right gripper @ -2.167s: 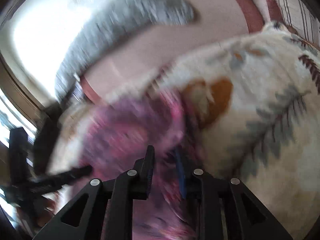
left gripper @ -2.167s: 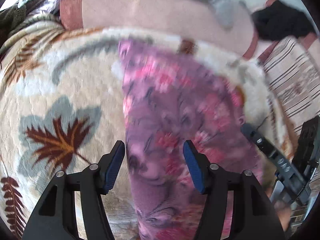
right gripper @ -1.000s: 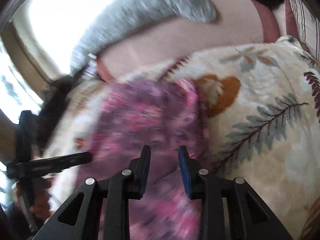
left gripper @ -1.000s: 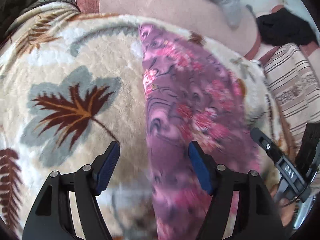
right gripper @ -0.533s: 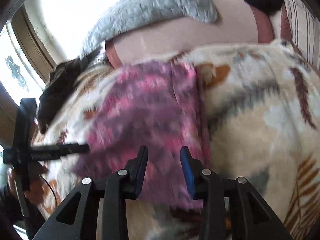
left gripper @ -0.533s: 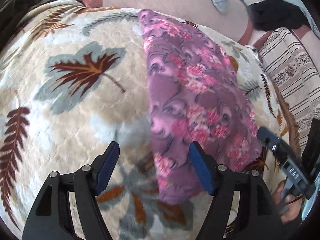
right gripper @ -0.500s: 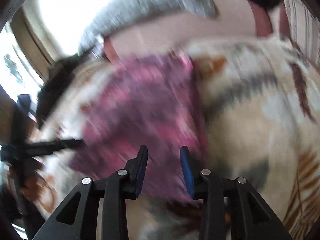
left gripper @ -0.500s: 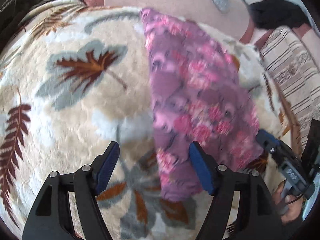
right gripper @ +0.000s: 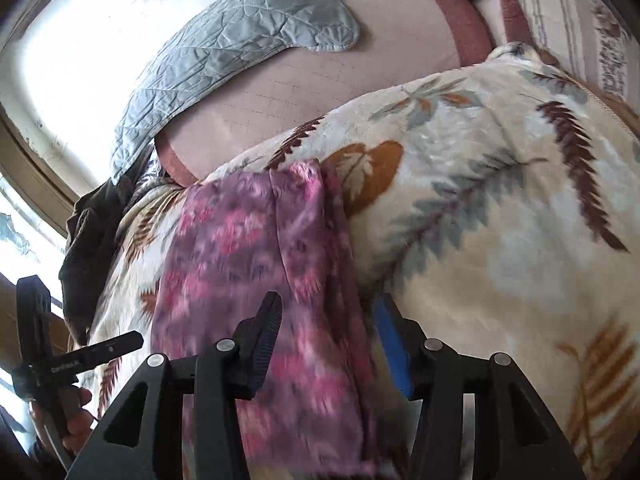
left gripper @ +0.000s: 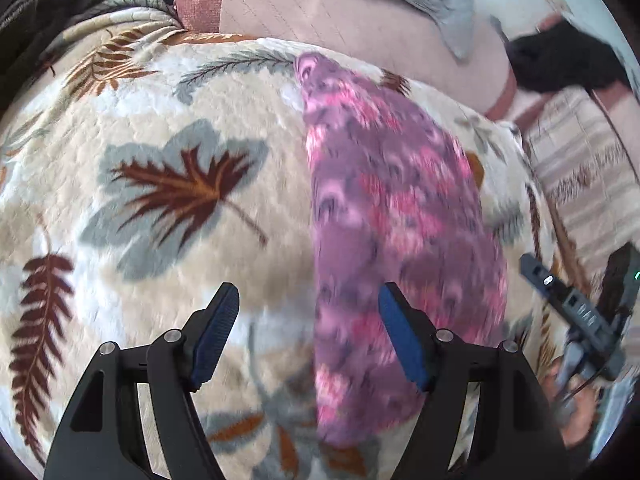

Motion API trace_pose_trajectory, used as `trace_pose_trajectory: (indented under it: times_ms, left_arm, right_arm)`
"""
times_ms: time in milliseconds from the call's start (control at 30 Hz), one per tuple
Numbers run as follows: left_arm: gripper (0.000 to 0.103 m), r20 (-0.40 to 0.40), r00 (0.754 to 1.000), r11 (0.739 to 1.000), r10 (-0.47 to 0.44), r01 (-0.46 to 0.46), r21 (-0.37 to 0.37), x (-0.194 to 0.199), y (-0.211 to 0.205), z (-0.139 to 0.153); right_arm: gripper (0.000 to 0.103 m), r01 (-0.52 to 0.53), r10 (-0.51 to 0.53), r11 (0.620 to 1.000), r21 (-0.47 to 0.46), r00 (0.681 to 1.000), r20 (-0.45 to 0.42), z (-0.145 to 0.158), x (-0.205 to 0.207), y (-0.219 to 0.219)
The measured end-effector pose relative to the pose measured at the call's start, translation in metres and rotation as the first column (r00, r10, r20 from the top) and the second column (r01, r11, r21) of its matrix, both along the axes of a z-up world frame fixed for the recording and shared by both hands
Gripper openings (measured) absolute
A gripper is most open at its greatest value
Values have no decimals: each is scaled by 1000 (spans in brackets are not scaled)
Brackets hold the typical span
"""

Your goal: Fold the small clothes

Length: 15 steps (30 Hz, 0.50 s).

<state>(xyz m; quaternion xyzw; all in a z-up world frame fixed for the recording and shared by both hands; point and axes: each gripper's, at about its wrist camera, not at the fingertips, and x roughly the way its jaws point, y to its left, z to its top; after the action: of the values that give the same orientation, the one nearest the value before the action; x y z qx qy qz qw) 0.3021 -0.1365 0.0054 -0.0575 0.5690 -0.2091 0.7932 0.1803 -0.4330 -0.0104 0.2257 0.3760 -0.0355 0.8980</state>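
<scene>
Right gripper (right gripper: 326, 334) now stands with jaws spread wide; half a second ago they were nearly together. Nothing between them is pinched: the purple-and-pink floral garment (right gripper: 256, 280) lies slack under and between the open fingers. We read this as a release after laying the cloth down.

Left gripper (left gripper: 308, 332) is also wide open and empty, as in every earlier view. Its right finger sits over the garment's left edge; whether it touches, we cannot tell.

The garment lies as a long narrow strip on the cream fleece blanket with leaf print (left gripper: 160, 128), running from near us toward the pink mattress edge (left gripper: 320, 12). The right view shows a lengthwise seam or fold line, so we judge one lengthwise fold done and a crosswise fold left.

Against two seconds back: the cloth is settled and flat, less blurred, and both claws sit farther from its far end.
</scene>
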Motion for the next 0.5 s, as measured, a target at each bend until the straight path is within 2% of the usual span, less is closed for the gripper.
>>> trace_pose_trajectory:
  times_ms: [67, 133, 167, 200, 233, 300, 367, 433, 500]
  left_arm:
    - [73, 3, 1000, 1000, -1, 1, 5, 10, -12, -2]
    - [73, 5, 1000, 999, -6, 5, 53, 19, -26, -12]
    - [74, -2, 1000, 996, -6, 6, 84, 20, -32, -19]
    - [74, -23, 1000, 996, -12, 14, 94, 25, -35, -29]
    - [75, -49, 999, 997, -10, 13, 76, 28, -35, -35]
    - [75, -76, 997, 1000, 4, -4, 5, 33, -28, -34]
    - [75, -65, 998, 999, 2, -6, -54, 35, -23, -29]
    - [75, -53, 999, 999, 12, -14, -38, 38, -22, -28]
    - [75, -52, 999, 1000, 3, -4, -20, 42, -25, -32]
  right_arm:
    - [49, -28, 29, 999, -46, 999, 18, -6, 13, 12]
    - [46, -38, 32, 991, -129, 998, -54, -26, 32, 22]
    - [46, -45, 30, 988, -147, 994, -103, -36, 38, 24]
    - [53, -36, 21, 989, -147, 994, -104, -43, 41, 21]
    - [56, -18, 8, 991, -132, 997, -79, -40, 40, 16]
    - [56, 13, -17, 997, -80, 998, -53, -33, 40, 3]
    - [60, 40, -40, 999, -27, 999, -21, -27, 42, -11]
    - [60, 42, -41, 998, 38, 999, -27, -28, 50, -24]
    - [60, 51, -50, 997, 51, 999, -16, -27, 56, -26]
